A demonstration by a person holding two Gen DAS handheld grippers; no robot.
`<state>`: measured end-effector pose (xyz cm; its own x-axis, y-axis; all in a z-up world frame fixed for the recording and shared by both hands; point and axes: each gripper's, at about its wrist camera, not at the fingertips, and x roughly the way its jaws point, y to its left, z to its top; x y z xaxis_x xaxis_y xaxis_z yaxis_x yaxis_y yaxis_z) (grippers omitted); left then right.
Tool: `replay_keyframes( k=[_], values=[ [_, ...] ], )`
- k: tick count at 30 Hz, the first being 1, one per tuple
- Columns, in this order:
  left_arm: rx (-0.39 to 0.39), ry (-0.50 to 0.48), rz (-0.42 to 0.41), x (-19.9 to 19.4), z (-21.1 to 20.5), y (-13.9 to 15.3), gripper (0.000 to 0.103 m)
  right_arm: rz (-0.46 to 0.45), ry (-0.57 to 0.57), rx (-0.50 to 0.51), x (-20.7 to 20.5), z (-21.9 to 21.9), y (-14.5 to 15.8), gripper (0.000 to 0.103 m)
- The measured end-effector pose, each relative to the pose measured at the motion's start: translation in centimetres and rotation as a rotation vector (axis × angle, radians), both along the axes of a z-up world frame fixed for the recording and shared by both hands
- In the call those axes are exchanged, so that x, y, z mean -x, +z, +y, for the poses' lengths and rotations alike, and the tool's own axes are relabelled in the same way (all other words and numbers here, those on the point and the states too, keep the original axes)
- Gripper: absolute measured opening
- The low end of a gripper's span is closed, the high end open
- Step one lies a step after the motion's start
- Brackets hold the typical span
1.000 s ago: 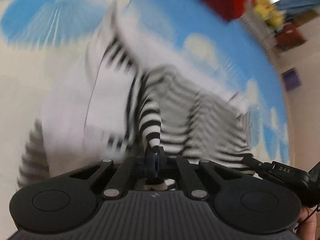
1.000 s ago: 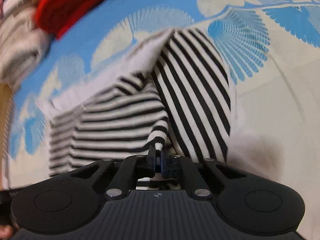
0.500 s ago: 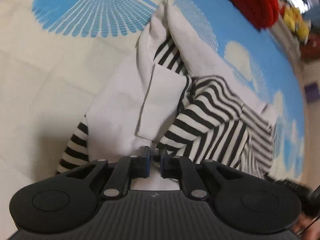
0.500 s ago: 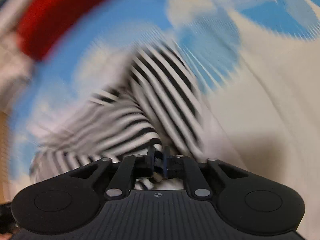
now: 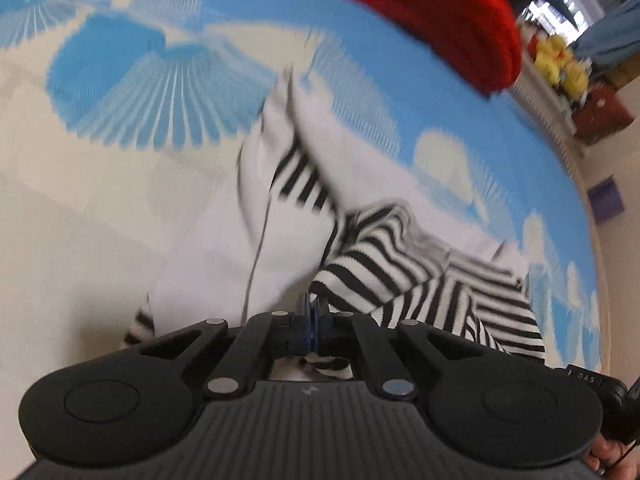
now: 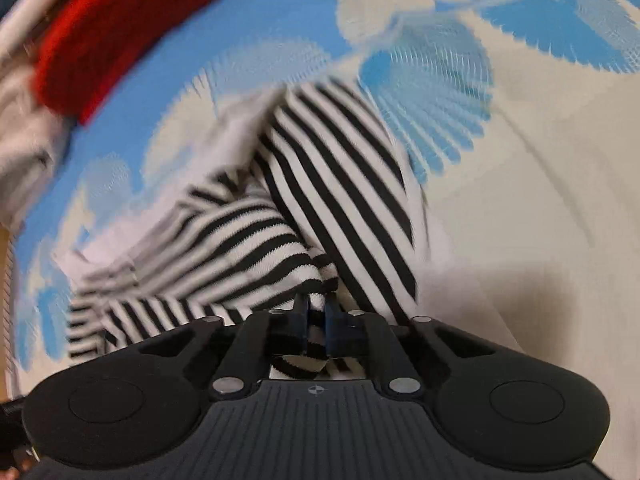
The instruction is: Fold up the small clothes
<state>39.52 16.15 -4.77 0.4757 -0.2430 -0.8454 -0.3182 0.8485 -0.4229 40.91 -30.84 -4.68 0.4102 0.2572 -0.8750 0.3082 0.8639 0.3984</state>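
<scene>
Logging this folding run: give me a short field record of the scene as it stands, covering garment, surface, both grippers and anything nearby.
garment: black-and-white striped garment with white panels, bunched, lying on the cloth
surface: blue and cream patterned cloth
left gripper: shut, striped fabric at its tips
right gripper: jaws closing, striped fabric pinched between them
nearby: red knitted item at the far edge
image quality: motion blur in both views

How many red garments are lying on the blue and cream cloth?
1. The red garment lies at the far edge of the blue and cream cloth, beyond the striped garment. Its far side is cut off by the frame, so others may be hidden there.
</scene>
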Motion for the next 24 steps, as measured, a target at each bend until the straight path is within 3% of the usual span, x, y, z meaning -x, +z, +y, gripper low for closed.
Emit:
replay_keyframes(
  k=[1,3,5,7,10,11,13,15,17,20,21,23,24],
  values=[
    [-0.022,-0.008,0.018,0.1,-0.2,-0.1,0.001,-0.054,0.002,0.007,0.0,0.0,0.8,0.006],
    [-0.025,-0.025,0.135,0.2,-0.8,-2.1,0.001,-0.101,0.036,0.069,-0.3,0.3,1.3,0.006],
    [-0.020,-0.022,0.210,0.4,-1.0,-3.4,0.005,0.002,0.040,0.109,-0.7,0.2,-0.5,0.007],
    [-0.083,-0.040,0.153,0.1,-1.4,-2.1,0.008,0.082,0.047,0.085,-0.7,0.1,-2.0,0.010],
    [-0.206,-0.075,-0.055,0.0,-2.4,1.4,0.009,0.030,0.069,0.147,-0.8,0.8,-0.4,0.020],
    [-0.217,-0.102,-0.119,0.1,-2.9,2.2,0.009,-0.016,0.073,0.170,-0.7,1.1,0.6,0.023],
    [-0.151,-0.130,-0.165,-0.1,-3.2,2.5,0.009,-0.109,0.090,0.215,-0.2,1.8,2.3,0.026],
    [-0.053,-0.144,-0.150,-0.4,-3.3,1.4,0.009,-0.172,0.115,0.214,0.0,2.3,3.0,0.026],
    [-0.013,-0.144,-0.073,-0.9,-3.5,-0.1,0.009,-0.176,0.130,0.157,-0.4,2.6,2.7,0.026],
    [-0.109,-0.105,0.061,-1.6,-3.0,-2.7,0.008,-0.054,0.111,0.055,-0.9,2.2,0.6,0.026],
    [-0.122,-0.075,0.078,-1.7,-2.4,-3.1,0.002,0.001,0.099,0.057,-0.9,2.2,-0.3,0.026],
    [-0.117,-0.027,0.064,-2.1,-1.5,-2.9,0.003,0.057,0.092,0.056,-0.8,2.0,-1.5,0.023],
    [-0.178,-0.019,0.039,-2.3,-1.6,-2.3,0.003,0.055,0.098,0.062,-0.9,2.2,-1.3,0.023]
  ],
)
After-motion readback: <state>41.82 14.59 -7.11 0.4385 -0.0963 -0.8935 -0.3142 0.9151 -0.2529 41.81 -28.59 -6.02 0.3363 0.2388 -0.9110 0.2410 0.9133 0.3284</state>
